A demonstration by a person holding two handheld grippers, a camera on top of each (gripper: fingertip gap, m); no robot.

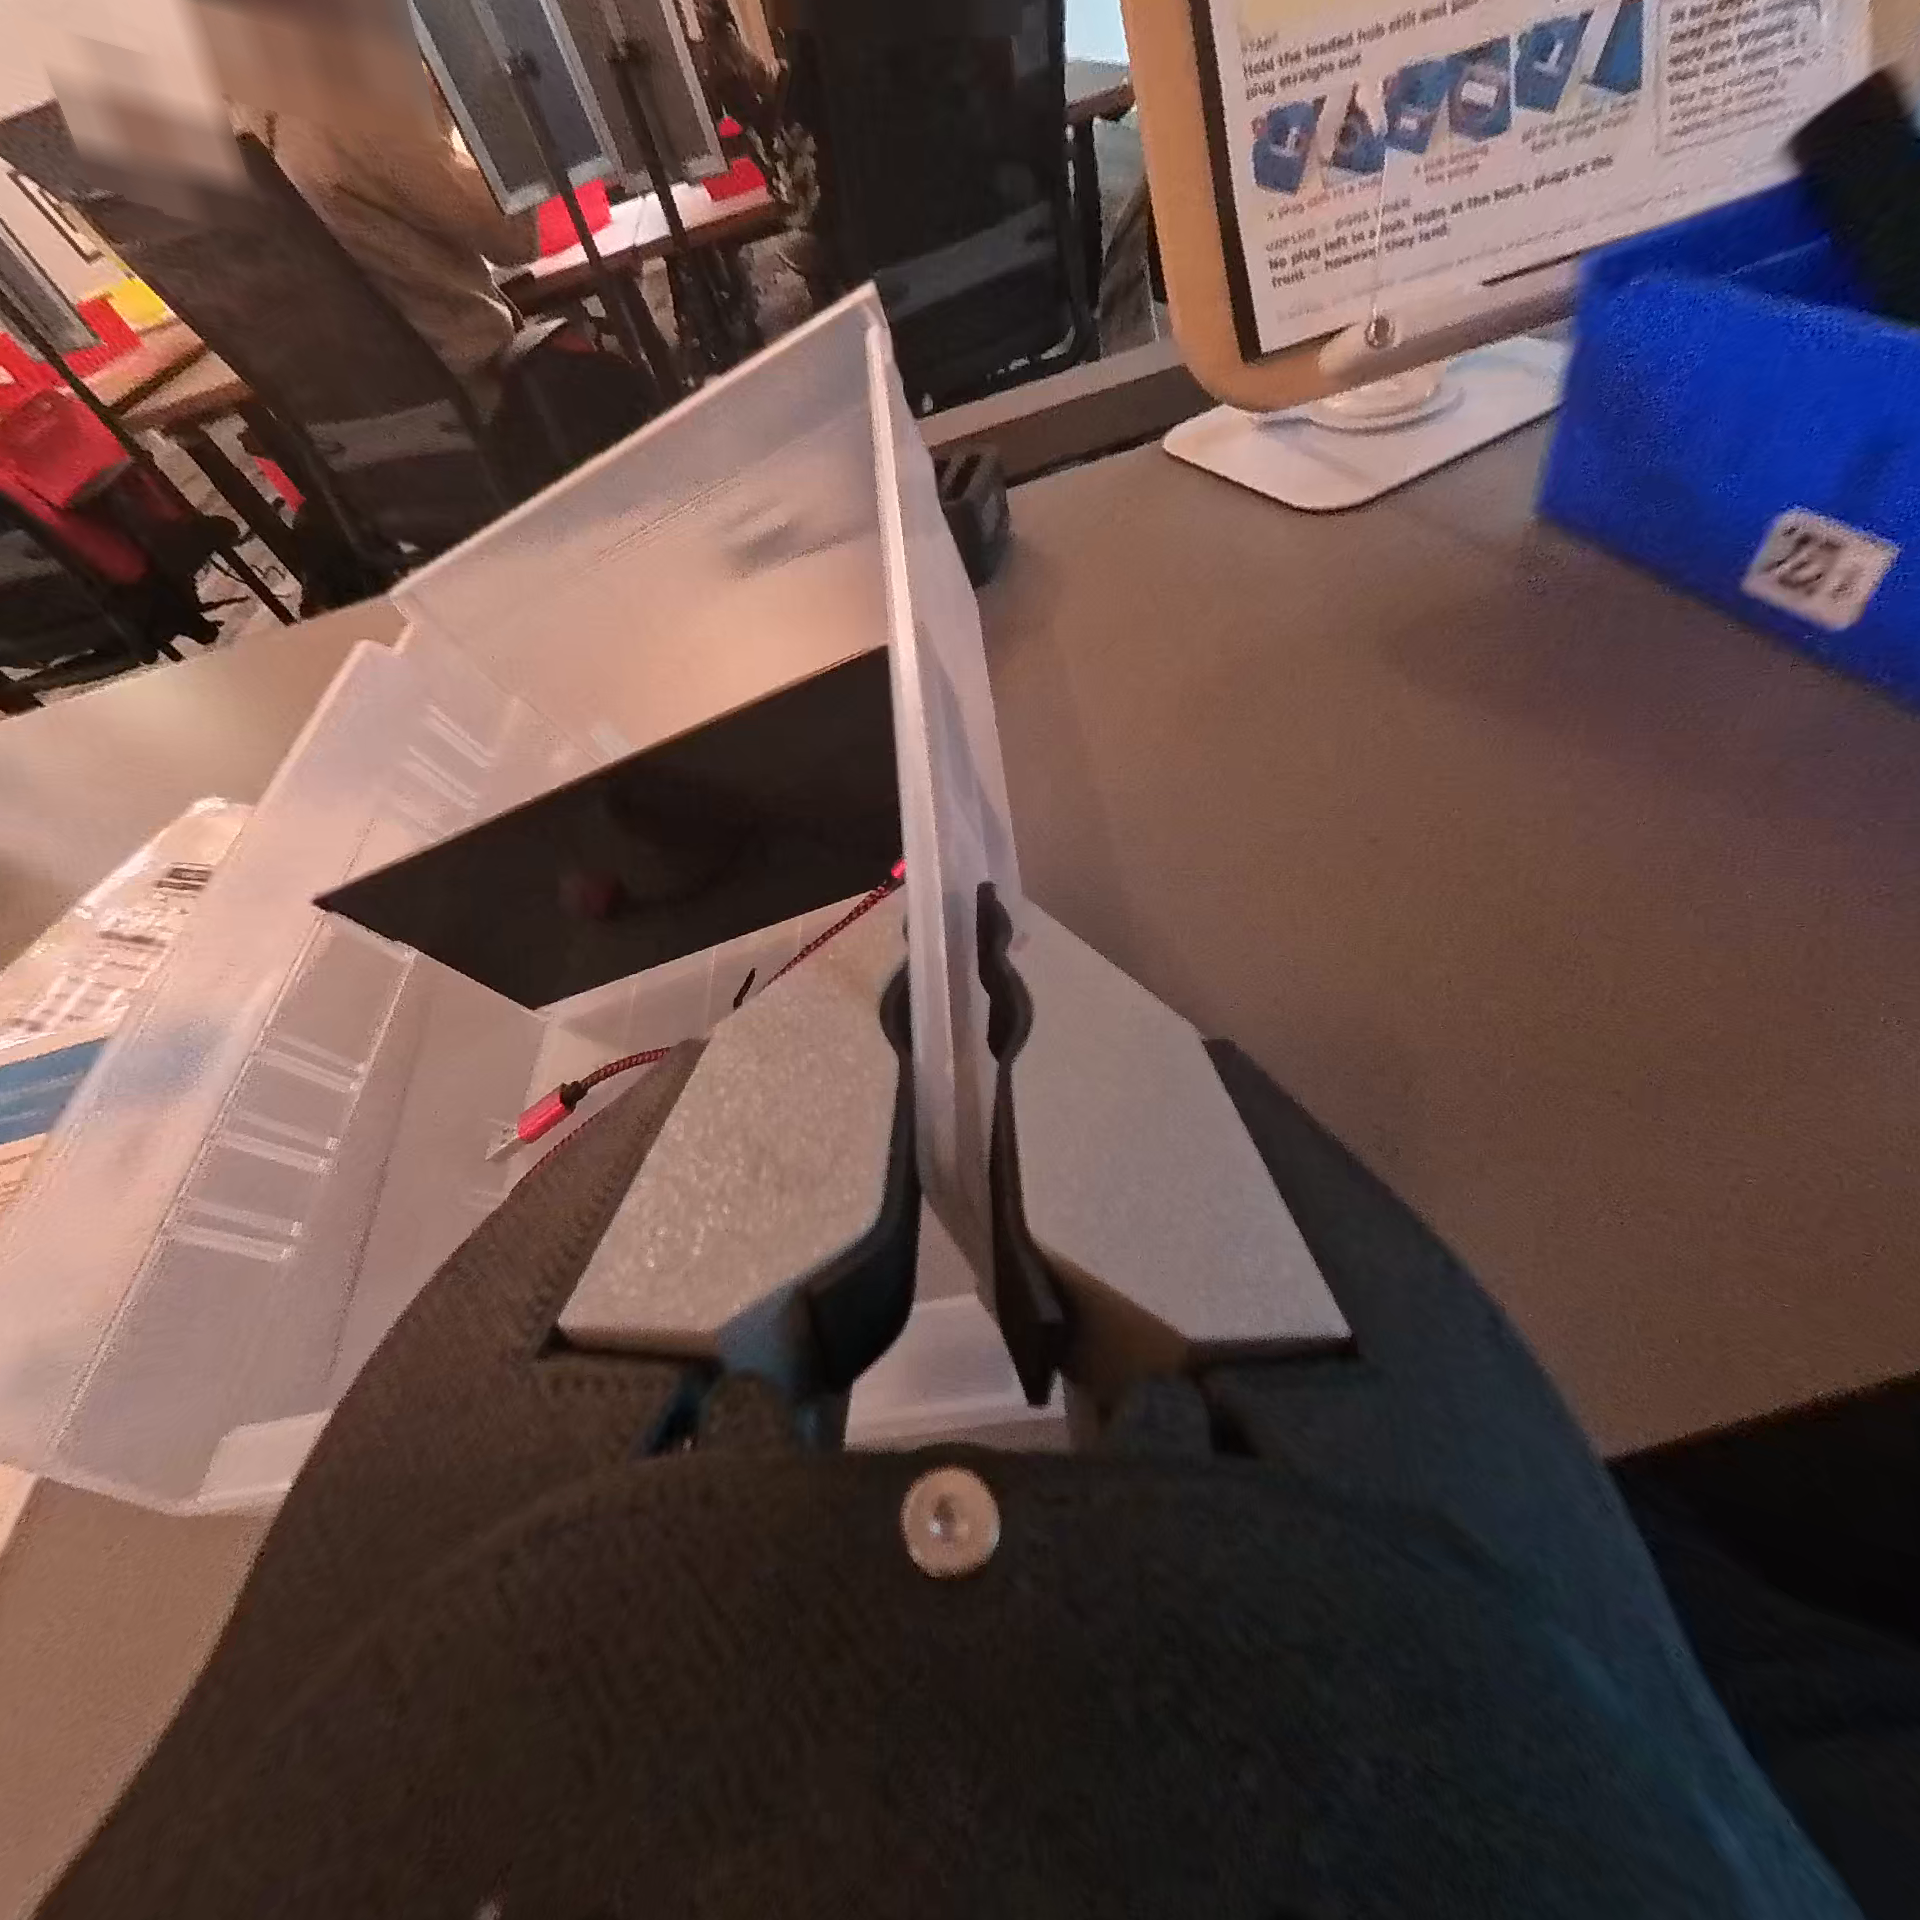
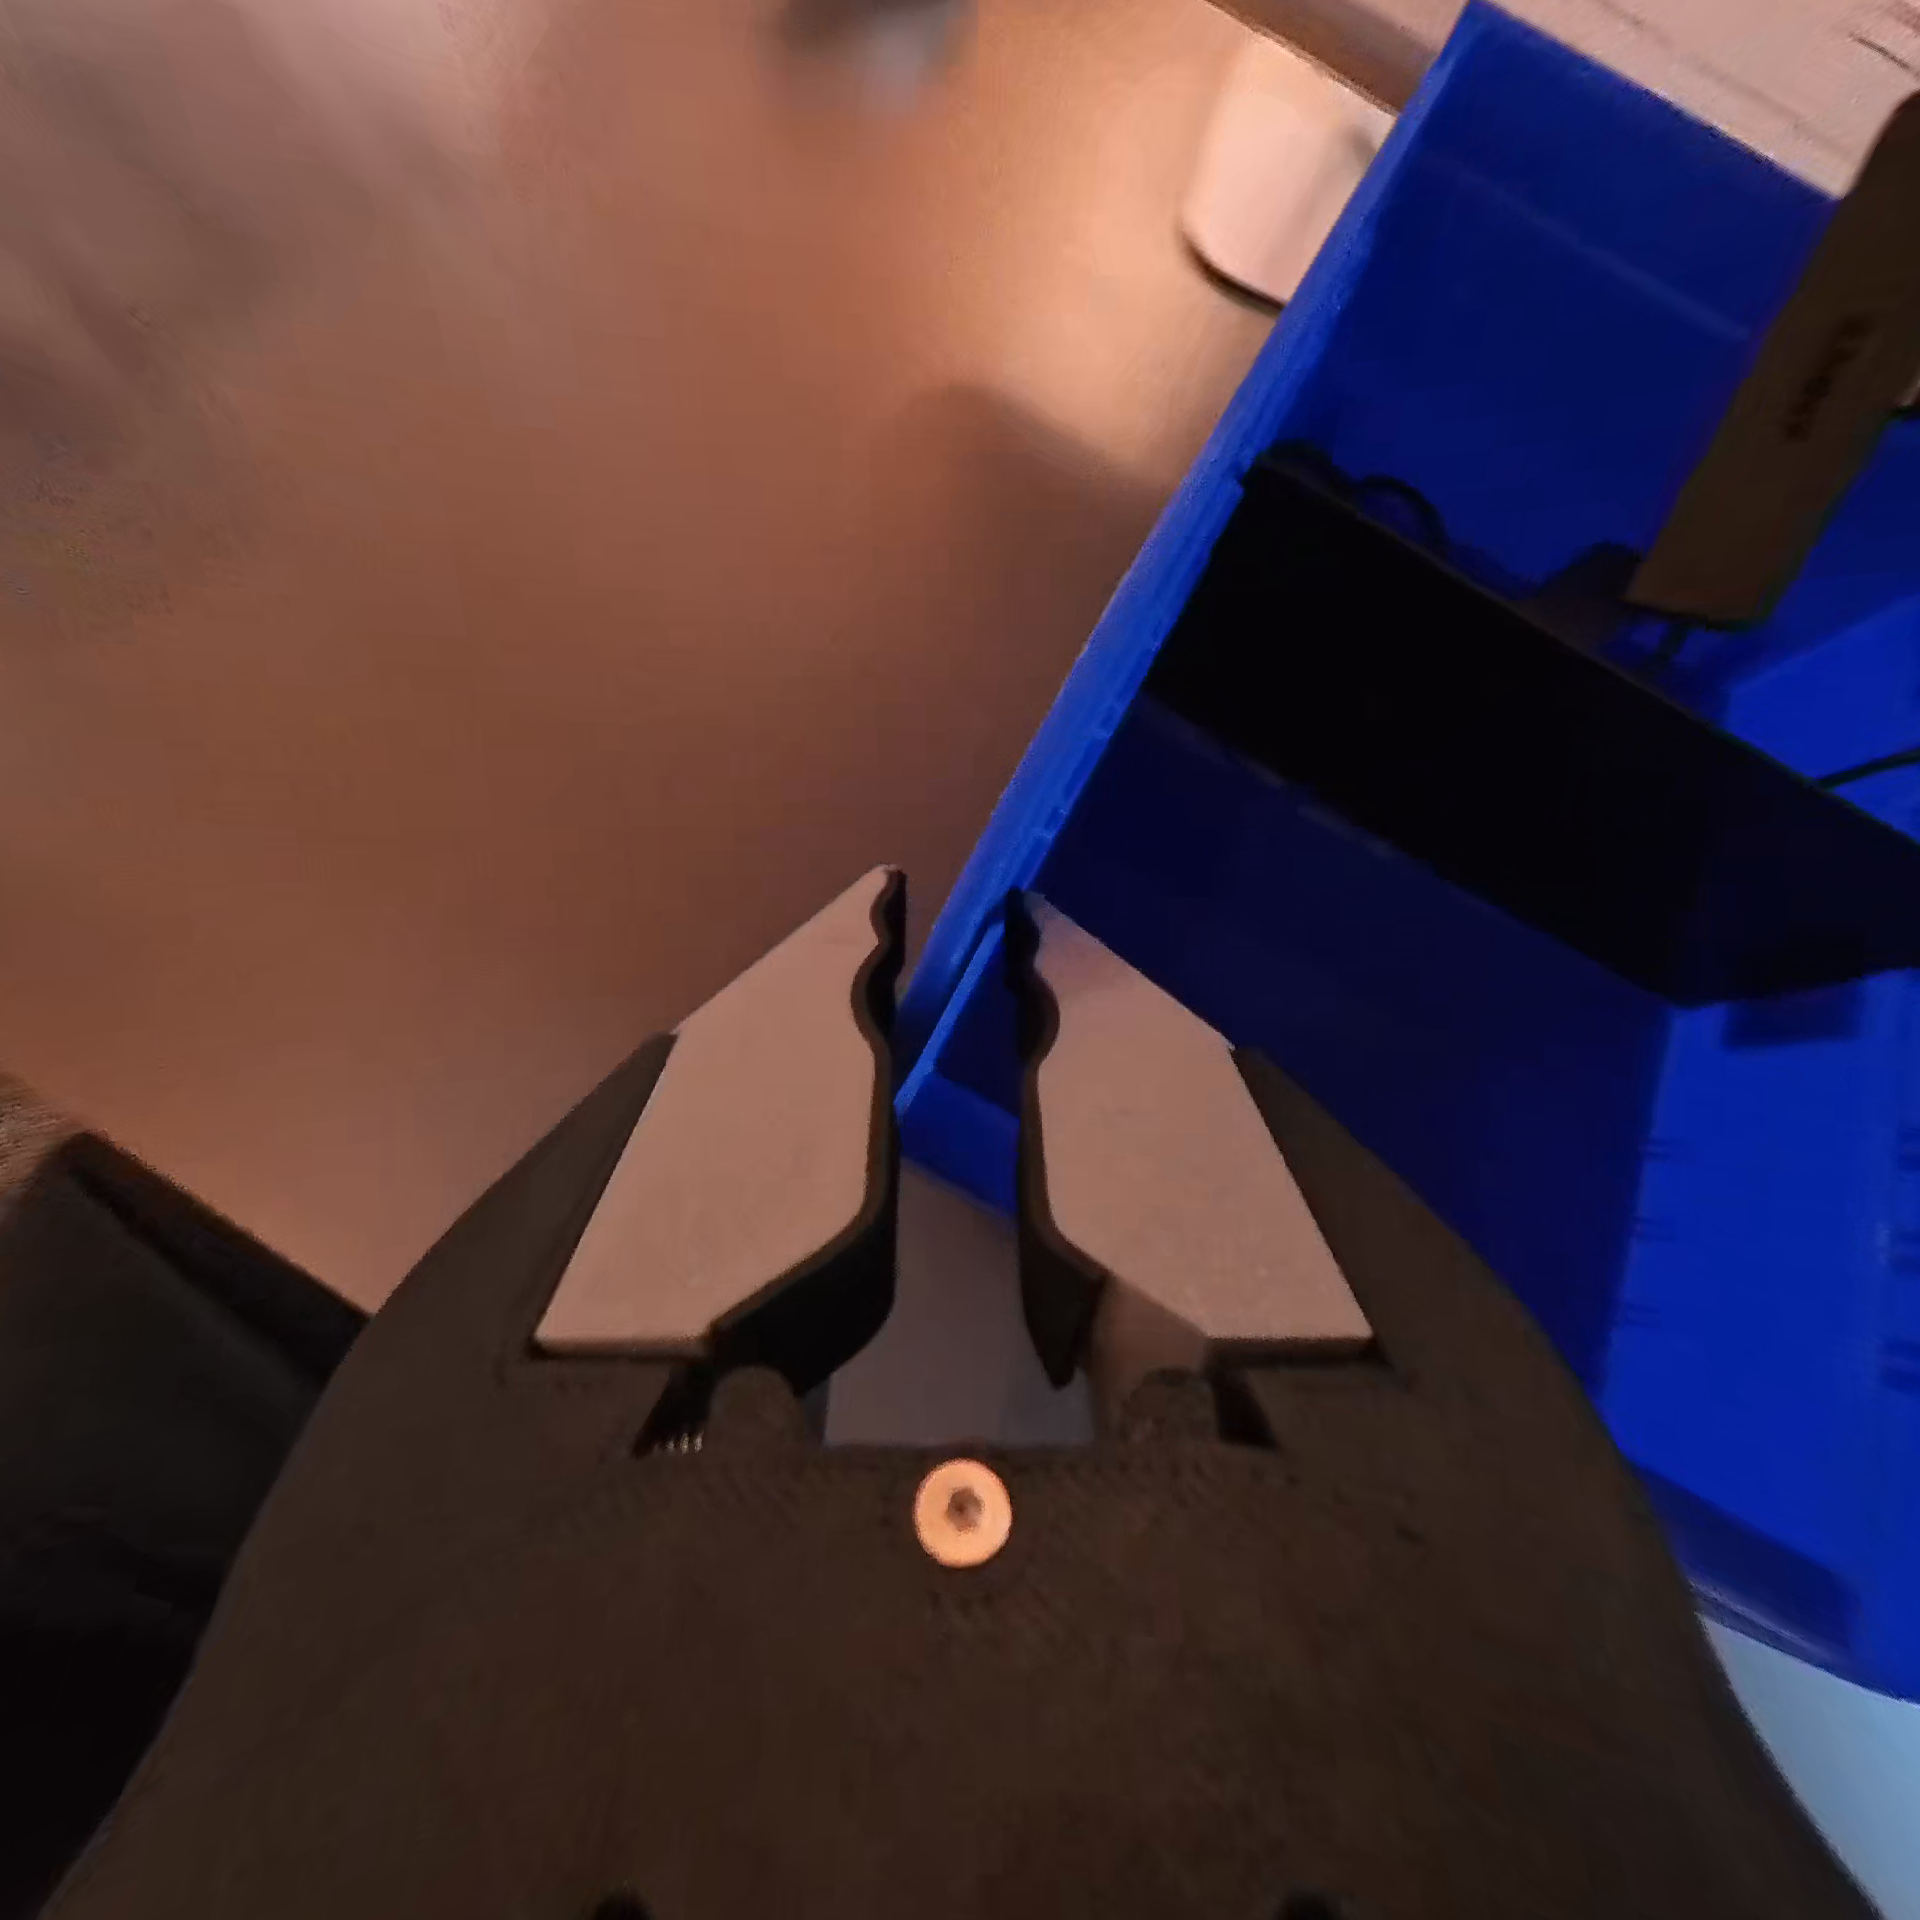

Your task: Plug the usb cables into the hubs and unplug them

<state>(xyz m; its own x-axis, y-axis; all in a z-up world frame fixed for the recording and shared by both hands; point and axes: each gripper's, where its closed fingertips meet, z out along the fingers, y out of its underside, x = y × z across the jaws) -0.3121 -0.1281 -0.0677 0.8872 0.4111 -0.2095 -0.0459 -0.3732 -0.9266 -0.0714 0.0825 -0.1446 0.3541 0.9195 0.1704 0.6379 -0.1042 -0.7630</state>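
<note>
My left gripper (image 1: pixel 945 914) is shut on the right wall of a translucent white bin (image 1: pixel 675 582). Inside it, a black divider (image 1: pixel 644 862) crosses the bin, and a red braided usb cable (image 1: pixel 613 1075) with a red plug lies in the near compartment. My right gripper (image 2: pixel 956 904) straddles the left wall of a blue bin (image 2: pixel 1403 1039), and the wall fills the gap between its fingers. A black divider (image 2: pixel 1507 727) splits the blue bin. Dark cables and a blurred grey-brown block (image 2: pixel 1818 416) lie behind it. No hub is clearly visible.
Both bins rest on a grey table (image 1: pixel 1455 935). The blue bin (image 1: pixel 1714 436) shows at the far right of the left wrist view. A monitor (image 1: pixel 1455 135) on a white base stands behind. A small black object (image 1: pixel 977 499) sits behind the white bin. Clear packets (image 1: pixel 94 956) lie left. My right fingertips sit around 35 cm from my left ones.
</note>
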